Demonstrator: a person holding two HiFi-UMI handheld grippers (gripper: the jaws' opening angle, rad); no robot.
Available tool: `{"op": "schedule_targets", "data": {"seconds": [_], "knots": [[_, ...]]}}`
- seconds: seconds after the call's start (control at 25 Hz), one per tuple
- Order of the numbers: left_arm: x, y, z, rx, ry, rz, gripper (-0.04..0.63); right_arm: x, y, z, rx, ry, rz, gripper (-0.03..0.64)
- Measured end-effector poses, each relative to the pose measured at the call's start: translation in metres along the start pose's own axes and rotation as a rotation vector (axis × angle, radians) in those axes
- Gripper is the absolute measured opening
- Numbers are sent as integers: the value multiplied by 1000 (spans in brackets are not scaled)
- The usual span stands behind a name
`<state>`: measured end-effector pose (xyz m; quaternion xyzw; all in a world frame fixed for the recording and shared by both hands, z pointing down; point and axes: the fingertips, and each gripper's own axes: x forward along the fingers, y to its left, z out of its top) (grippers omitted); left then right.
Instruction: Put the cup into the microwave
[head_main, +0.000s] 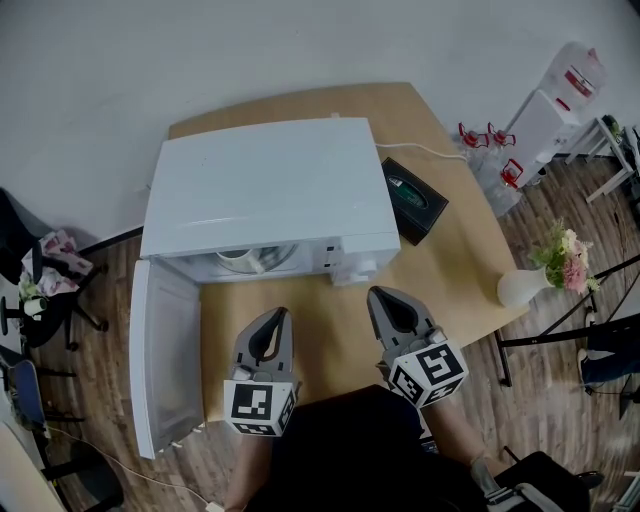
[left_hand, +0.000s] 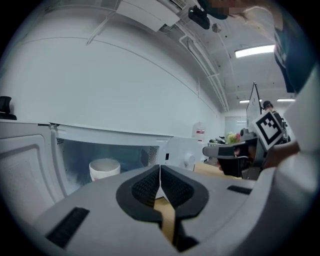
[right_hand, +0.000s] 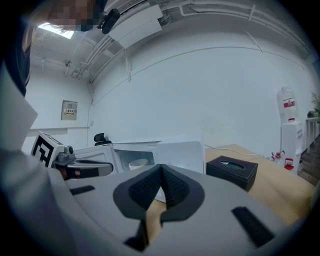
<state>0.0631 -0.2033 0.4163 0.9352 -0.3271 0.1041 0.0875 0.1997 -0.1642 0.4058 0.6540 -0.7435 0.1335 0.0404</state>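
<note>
A white microwave (head_main: 270, 190) stands on the wooden table (head_main: 455, 260) with its door (head_main: 160, 355) swung open to the left. The white cup (head_main: 238, 259) sits inside the cavity, upright; the left gripper view shows that cup (left_hand: 104, 169) behind the door frame, and the right gripper view shows the cup (right_hand: 138, 163) too. My left gripper (head_main: 277, 315) hovers over the table in front of the opening, shut and empty. My right gripper (head_main: 380, 293) is beside it, also shut with nothing between its pads.
A black tissue box (head_main: 414, 199) lies right of the microwave, with a white cable behind it. A white vase with pink flowers (head_main: 545, 272) stands at the table's right edge. Office chairs (head_main: 40, 280) stand on the left floor, a water dispenser (head_main: 550, 110) at the far right.
</note>
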Motion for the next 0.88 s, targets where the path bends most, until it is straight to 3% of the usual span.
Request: {"op": "schedule_targets", "data": {"seconds": [0.88], "knots": [[-9,-1,-9,-19,9,13,8,0,11,-12,6,27,35,-6]]}}
